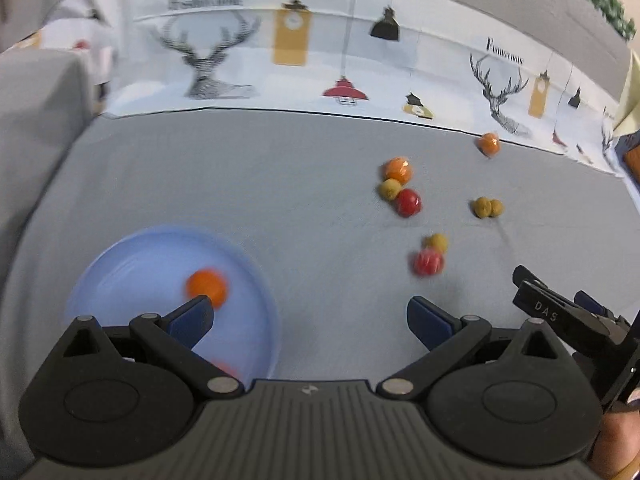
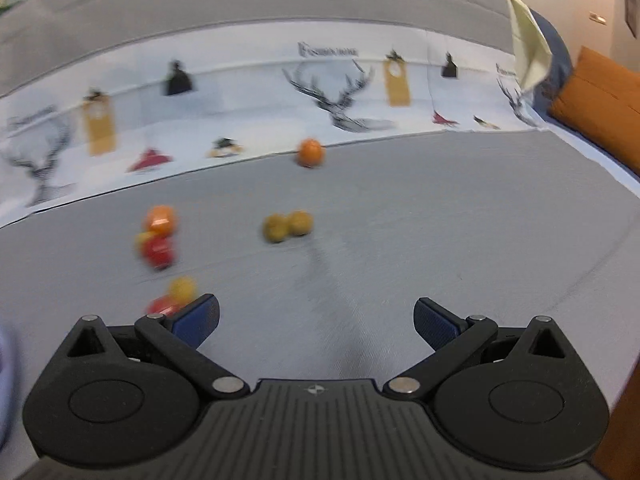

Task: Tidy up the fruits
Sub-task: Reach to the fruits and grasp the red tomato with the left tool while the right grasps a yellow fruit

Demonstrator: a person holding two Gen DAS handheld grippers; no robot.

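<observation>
A light blue plate (image 1: 120, 264) lies at the lower left of the left wrist view with an orange fruit (image 1: 207, 286) in it; a red fruit shows partly behind my left finger. My left gripper (image 1: 310, 322) is open and empty, its left finger over the plate's rim. On the grey cloth to the right lie an orange, a yellow-green and a red fruit together (image 1: 400, 188), a yellow-green pair (image 1: 487, 207), a red and a yellow fruit (image 1: 429, 261), and a lone orange (image 1: 489, 144). My right gripper (image 2: 316, 324) is open and empty, with the red and yellow fruit (image 2: 172, 300) by its left finger.
A patterned white cloth (image 1: 320, 60) with deer and lamp prints runs along the back of the grey surface. An orange cushion (image 2: 600, 112) sits at the far right. The other gripper's black body (image 1: 568, 316) shows at the right edge of the left wrist view. Both views are motion-blurred.
</observation>
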